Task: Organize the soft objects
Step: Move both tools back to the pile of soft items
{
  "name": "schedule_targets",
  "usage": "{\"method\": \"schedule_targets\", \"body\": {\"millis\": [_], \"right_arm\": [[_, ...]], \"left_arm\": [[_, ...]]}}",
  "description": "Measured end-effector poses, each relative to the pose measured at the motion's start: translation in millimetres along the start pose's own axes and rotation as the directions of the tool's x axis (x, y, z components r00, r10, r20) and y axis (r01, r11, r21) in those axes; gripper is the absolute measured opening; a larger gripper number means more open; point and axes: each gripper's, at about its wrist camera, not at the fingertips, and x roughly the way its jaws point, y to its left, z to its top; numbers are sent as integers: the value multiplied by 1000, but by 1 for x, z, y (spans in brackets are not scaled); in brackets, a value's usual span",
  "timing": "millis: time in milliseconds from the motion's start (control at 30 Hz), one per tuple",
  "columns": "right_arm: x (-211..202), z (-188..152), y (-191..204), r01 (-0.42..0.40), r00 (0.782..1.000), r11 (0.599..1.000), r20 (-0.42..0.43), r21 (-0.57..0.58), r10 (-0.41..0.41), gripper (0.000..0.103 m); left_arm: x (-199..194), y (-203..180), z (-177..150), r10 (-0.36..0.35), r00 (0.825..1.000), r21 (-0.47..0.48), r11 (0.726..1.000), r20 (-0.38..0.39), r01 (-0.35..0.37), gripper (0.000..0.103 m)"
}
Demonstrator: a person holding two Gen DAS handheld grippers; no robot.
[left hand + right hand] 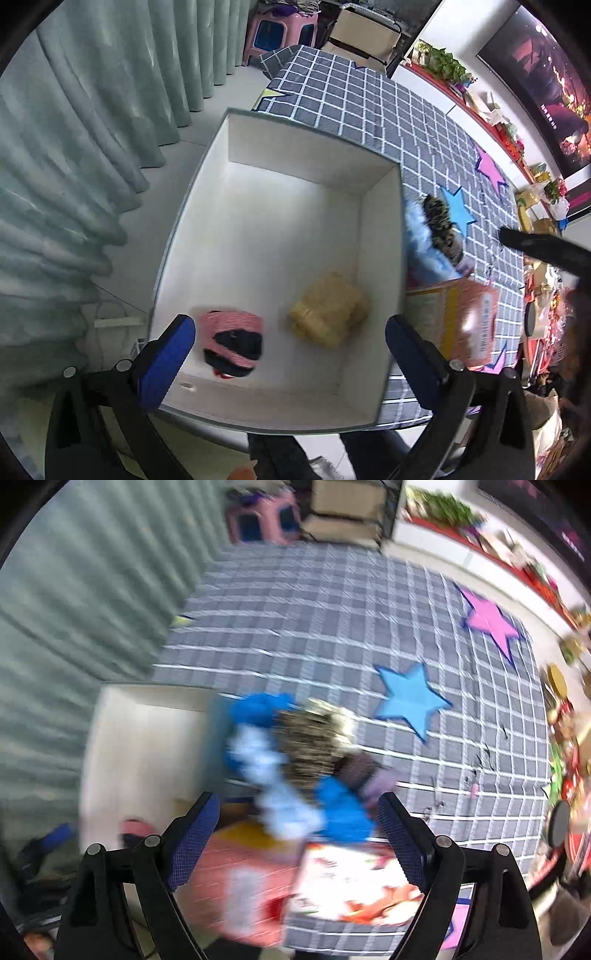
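My left gripper (289,322) hangs open over a white box (314,173) and points down into it, with nothing between its fingers. In the box lie a pink-striped and black soft item (231,341) and a yellow soft bundle (328,308). My right gripper (297,799) is open too, above a pile of soft things (295,760): blue cloth, pale blue fluff, a leopard-patterned piece and a purple one. The pile lies on the checked cloth just right of the white box (140,738). The right wrist view is blurred. The same pile (432,236) shows in the left wrist view beside the box's right wall.
A red-orange carton (243,882) and a white printed packet (354,882) lie under the right gripper, near the table's front edge. The grey checked cloth (332,620) carries blue (410,698) and pink (491,622) stars. Green curtains (74,166) hang at the left; a cluttered shelf runs along the right.
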Motion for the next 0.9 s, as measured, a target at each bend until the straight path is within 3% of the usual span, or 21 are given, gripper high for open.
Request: {"method": "schedule_targets", "body": {"millis": [100,300,333,433,533,700,800,900], "right_arm": [[33,12,-15,-27,997,1000,-70,4,28,89],[104,35,21,-144,969,967,-230,-209,94,89],[117,37,26,-146,963,957,-259,-252,78,89],[143,35,25,-21,967,944,-247,-329,-65,89],[138,36,-10,-8,979,978,-200,-208,-34,89],[126,28,-86,67,981,997,-181,-44,-74,89],[118,15,-140,107,980,991,-177,83,-91,89],[96,-2,-195,155,984,954,-131,255,-125,89]], "left_arm": [[4,-8,-2,-9,1000,-17,1000,-15,8,103],[6,-34,6,18,999,-34,999,-47,-19,103],[0,-40,8,18,999,-38,999,-49,-20,103],[-7,-54,12,18,998,-39,999,-62,-20,103],[-11,-74,20,8,998,-7,1000,-63,-9,103],[2,-125,45,-6,998,102,995,-66,13,103],[10,-157,57,-36,996,154,987,-76,48,103],[13,-182,66,-40,997,196,979,-67,52,103]]}}
